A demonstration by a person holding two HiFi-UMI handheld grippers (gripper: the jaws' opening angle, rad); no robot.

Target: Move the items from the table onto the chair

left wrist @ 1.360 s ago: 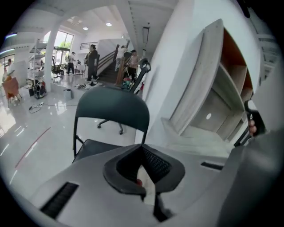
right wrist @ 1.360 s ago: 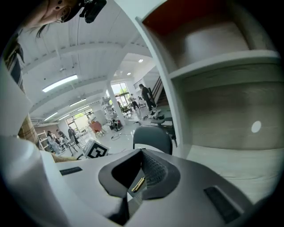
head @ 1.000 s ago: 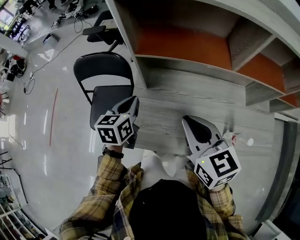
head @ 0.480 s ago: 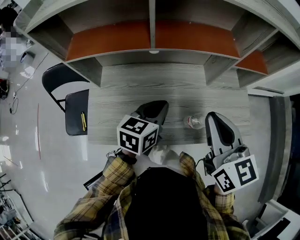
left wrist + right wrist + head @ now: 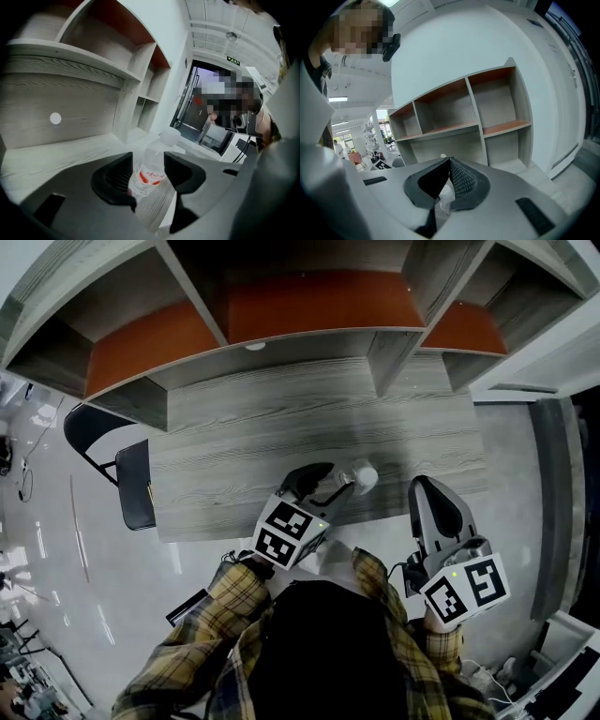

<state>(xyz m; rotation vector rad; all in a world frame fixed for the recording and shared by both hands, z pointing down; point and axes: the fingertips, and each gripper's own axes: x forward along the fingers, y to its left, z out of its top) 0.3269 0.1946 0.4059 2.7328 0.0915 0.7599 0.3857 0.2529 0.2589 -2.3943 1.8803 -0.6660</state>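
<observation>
- The left gripper (image 5: 322,486) (image 5: 147,160) is released: its jaws stand apart and have just been opening, with the bottle (image 5: 354,480) (image 5: 149,174) between them.
- I cannot tell whether the pads touch the bottle.
- The bottle is clear plastic with a white cap and red print. It lies on its side on the table (image 5: 281,418), near the front edge, with its cap pointing away from the left gripper.
- The right gripper (image 5: 425,487) (image 5: 450,164) is clenched, its jaws pressed together with nothing held. It hangs over the table's front edge, to the right of the bottle and apart from it.
- The table is grey wood grain.
- A grey shelf (image 5: 319,306) with orange panels stands along the table's back.
- The chair (image 5: 134,486), black and folding, stands just beside the table's left end, well apart from the bottle.
- A thin yellow thing (image 5: 148,492) lies on its seat, too small to tell what it is.
</observation>
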